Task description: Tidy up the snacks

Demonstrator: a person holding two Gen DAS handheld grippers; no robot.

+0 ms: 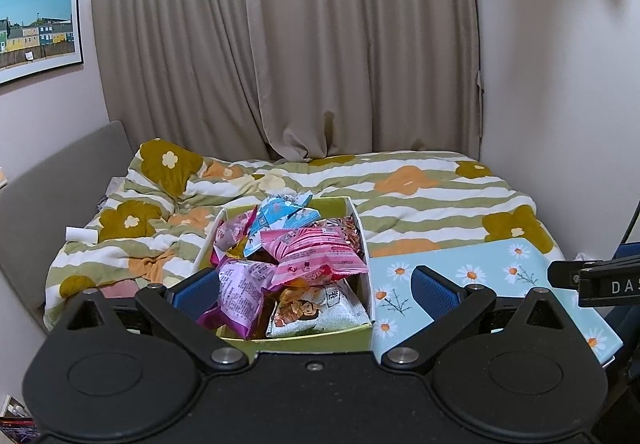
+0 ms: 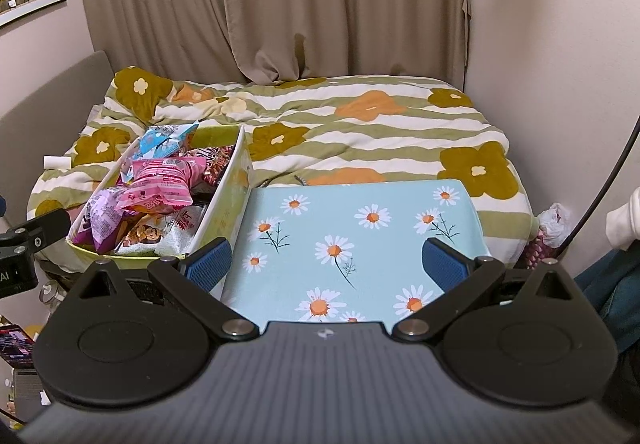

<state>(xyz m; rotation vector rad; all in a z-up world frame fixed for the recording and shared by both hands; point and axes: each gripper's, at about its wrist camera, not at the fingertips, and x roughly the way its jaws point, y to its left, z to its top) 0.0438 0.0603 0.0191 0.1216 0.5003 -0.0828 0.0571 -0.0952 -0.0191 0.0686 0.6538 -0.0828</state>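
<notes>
A green cardboard box (image 1: pixel 304 340) (image 2: pixel 224 211) sits on the bed, heaped with snack packets: a pink striped one (image 1: pixel 316 252) (image 2: pixel 160 183), a purple one (image 1: pixel 240 288) (image 2: pixel 100 219), a light blue one (image 1: pixel 280 219) (image 2: pixel 164 137) and a white one (image 1: pixel 320 312). Beside it on the right lies a flat light blue mat with daisies (image 1: pixel 480 284) (image 2: pixel 352 244). My left gripper (image 1: pixel 316 288) is open and empty, its fingers either side of the box's near end. My right gripper (image 2: pixel 326 264) is open and empty above the mat's near edge.
The bed has a striped floral quilt (image 1: pixel 400 183) (image 2: pixel 360 123). Curtains (image 1: pixel 280 43) hang behind it and a wall stands on the right. A grey headboard (image 1: pixel 52 179) is at the left, with a small white tube (image 1: pixel 80 235) on the quilt.
</notes>
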